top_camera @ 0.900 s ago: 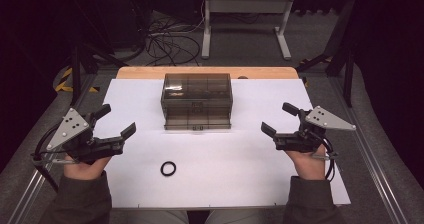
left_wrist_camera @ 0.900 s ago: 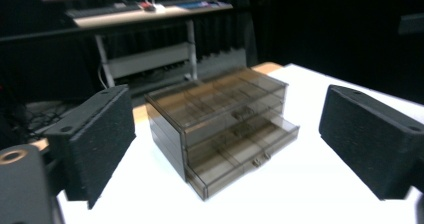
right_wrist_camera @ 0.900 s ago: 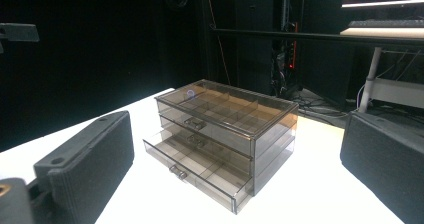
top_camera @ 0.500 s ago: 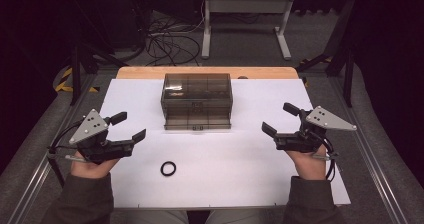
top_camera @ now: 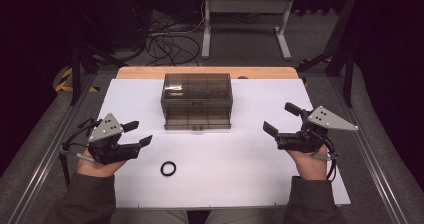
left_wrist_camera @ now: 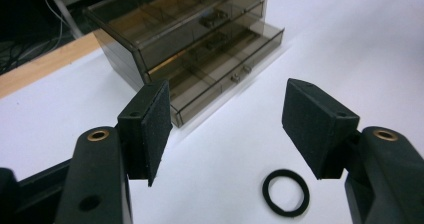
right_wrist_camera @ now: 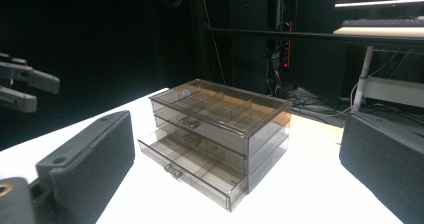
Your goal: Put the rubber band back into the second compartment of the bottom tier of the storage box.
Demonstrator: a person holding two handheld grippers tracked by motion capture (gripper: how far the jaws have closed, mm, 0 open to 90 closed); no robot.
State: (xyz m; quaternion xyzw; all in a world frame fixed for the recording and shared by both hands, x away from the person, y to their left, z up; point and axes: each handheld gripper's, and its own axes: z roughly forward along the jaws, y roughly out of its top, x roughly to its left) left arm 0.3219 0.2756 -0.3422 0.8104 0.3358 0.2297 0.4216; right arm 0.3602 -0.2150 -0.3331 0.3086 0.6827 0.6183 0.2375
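Note:
A smoky clear drawer box (top_camera: 197,101) stands at the back middle of the white mat, with its bottom drawer pulled out a little. A small black ring (top_camera: 168,168) lies flat on the mat in front of it. My left gripper (top_camera: 143,133) hovers open just left of the ring, nothing between its pads. In the left gripper view the ring (left_wrist_camera: 285,192) lies below the right pad (left_wrist_camera: 315,126), and the box (left_wrist_camera: 190,49) is beyond. My right gripper (top_camera: 276,117) is open and empty at the right, aimed at the box (right_wrist_camera: 215,134).
The white mat (top_camera: 250,184) covers the table, and a wooden strip (top_camera: 210,72) runs along its far edge. Metal rails flank both sides. Cables and a stand's legs lie on the floor behind. The other gripper (right_wrist_camera: 25,86) appears at the far left in the right gripper view.
My left gripper has moved right, toward the ring, and turned, and its jaws look narrower than before. The right gripper, the box and the ring have stayed in place.

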